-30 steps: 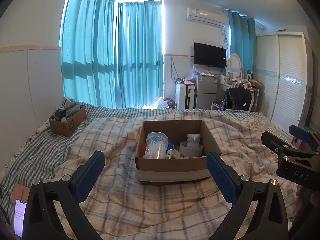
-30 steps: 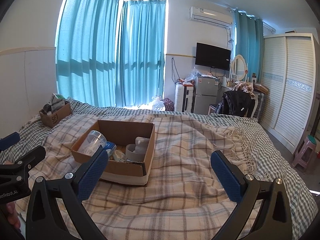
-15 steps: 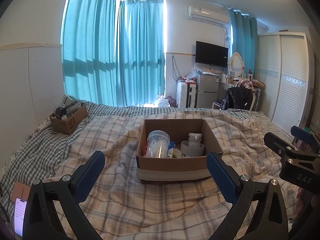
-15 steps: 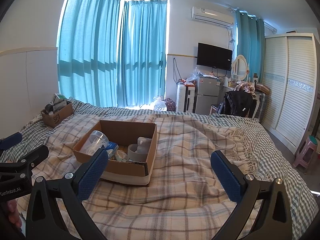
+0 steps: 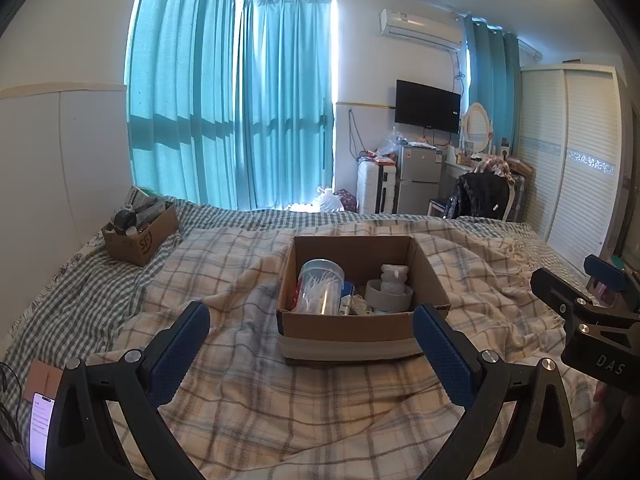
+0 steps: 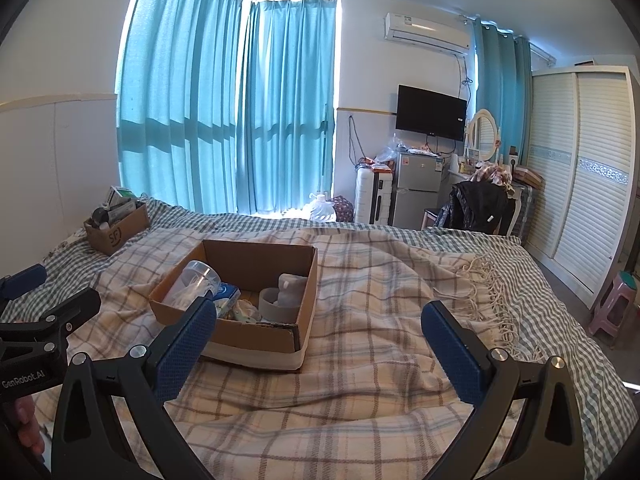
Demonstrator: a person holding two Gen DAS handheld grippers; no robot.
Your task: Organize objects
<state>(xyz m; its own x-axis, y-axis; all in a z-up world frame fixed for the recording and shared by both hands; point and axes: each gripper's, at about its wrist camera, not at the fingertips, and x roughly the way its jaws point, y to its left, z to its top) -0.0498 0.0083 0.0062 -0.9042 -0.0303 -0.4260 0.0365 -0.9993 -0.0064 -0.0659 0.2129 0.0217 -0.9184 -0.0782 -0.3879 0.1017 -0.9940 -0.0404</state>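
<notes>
Hovering unchanged short of the cardboard box (image 5: 352, 326), left gripper (image 5: 310, 344) and right gripper (image 6: 318, 344) both stay spread wide, empty.

Box (image 5: 352, 332): matt brown cardboard, with a smooth pale band seen round its base.
Jar (image 5: 320, 292): clear glossy plastic.
Blanket (image 5: 304, 408): soft woven plaid cloth, creased, at lower centre.
Left gripper (image 5: 312, 344): matt black plastic; blue pads (image 5: 180, 352) finely textured; bright metal screws.
Curtains (image 6: 224, 104): teal cloth, pleated.
</notes>
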